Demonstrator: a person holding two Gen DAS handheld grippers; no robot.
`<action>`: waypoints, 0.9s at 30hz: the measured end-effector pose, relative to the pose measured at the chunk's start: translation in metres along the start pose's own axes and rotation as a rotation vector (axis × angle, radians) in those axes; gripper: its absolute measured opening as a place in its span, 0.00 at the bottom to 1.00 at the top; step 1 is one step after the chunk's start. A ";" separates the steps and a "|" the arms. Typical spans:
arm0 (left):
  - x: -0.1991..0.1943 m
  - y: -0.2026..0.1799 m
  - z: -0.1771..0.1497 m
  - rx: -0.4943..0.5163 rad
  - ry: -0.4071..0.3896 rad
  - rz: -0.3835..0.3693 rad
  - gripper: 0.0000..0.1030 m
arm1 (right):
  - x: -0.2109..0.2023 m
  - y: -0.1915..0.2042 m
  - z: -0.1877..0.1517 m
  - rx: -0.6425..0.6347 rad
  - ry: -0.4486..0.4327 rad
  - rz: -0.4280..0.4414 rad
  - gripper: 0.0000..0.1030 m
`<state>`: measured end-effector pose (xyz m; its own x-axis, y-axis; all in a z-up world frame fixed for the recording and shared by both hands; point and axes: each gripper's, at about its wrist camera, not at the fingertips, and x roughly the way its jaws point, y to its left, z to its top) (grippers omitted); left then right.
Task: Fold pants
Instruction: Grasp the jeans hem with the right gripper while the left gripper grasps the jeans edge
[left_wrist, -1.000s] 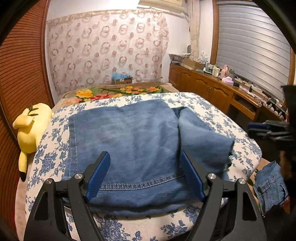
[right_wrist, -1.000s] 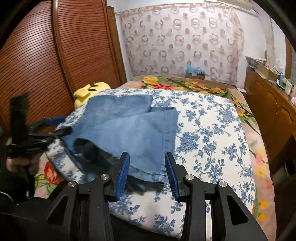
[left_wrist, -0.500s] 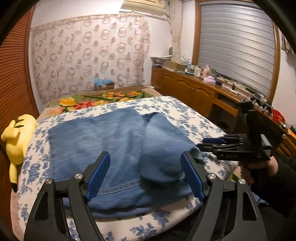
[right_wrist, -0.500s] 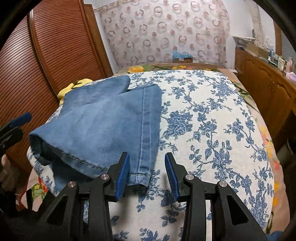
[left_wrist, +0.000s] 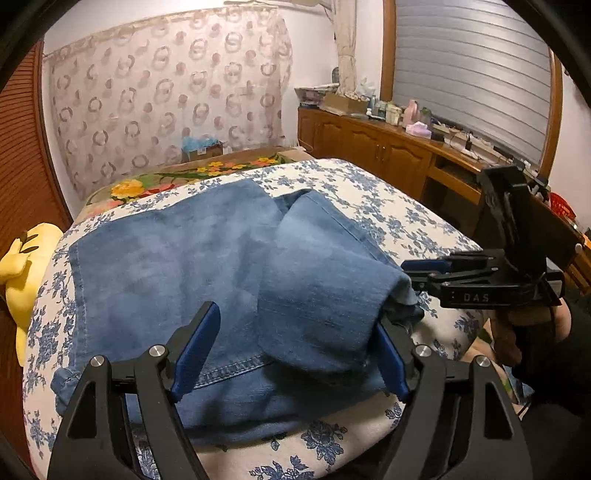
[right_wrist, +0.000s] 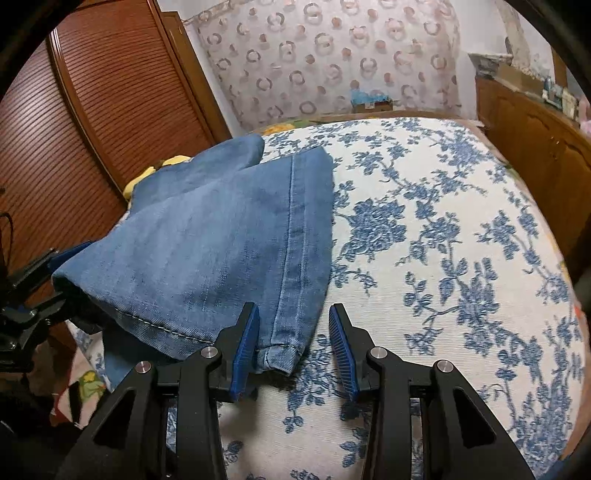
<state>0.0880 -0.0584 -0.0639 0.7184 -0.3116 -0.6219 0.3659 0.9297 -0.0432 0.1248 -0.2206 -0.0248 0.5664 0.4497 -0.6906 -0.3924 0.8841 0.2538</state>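
The pants (left_wrist: 192, 266), soft but weighty denim, lie partly folded on the floral bedspread (right_wrist: 443, 229) near its front edge. The left gripper (left_wrist: 291, 350) gapes wide above the hem; the right gripper (right_wrist: 293, 343) stands parted beside the corner, gripping nothing. The thick stitched hem corners look like the surest hold, since doubled denim probably sags and slides.

Domestic bedroom. Indicators: bed (left_wrist: 413, 218) with blue floral cover at 6 o'clock; patterned curtain (left_wrist: 166, 96) at 12 o'clock; louvred wooden wardrobe doors (right_wrist: 92, 122) at 9 o'clock; cluttered wooden sideboard (left_wrist: 388, 147) and window shutter (left_wrist: 472, 62) at 2 o'clock.
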 end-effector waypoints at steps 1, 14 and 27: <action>-0.002 0.000 0.000 -0.004 -0.009 0.003 0.77 | 0.001 0.000 -0.001 0.001 0.003 0.005 0.39; -0.004 0.007 -0.003 0.022 -0.016 -0.033 0.30 | -0.016 0.006 0.024 -0.030 -0.121 0.049 0.07; -0.029 0.021 0.015 0.007 -0.066 -0.017 0.08 | -0.053 0.075 0.108 -0.248 -0.323 0.040 0.06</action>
<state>0.0843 -0.0328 -0.0349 0.7495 -0.3401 -0.5680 0.3827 0.9227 -0.0474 0.1438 -0.1644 0.1045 0.7304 0.5344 -0.4253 -0.5587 0.8257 0.0780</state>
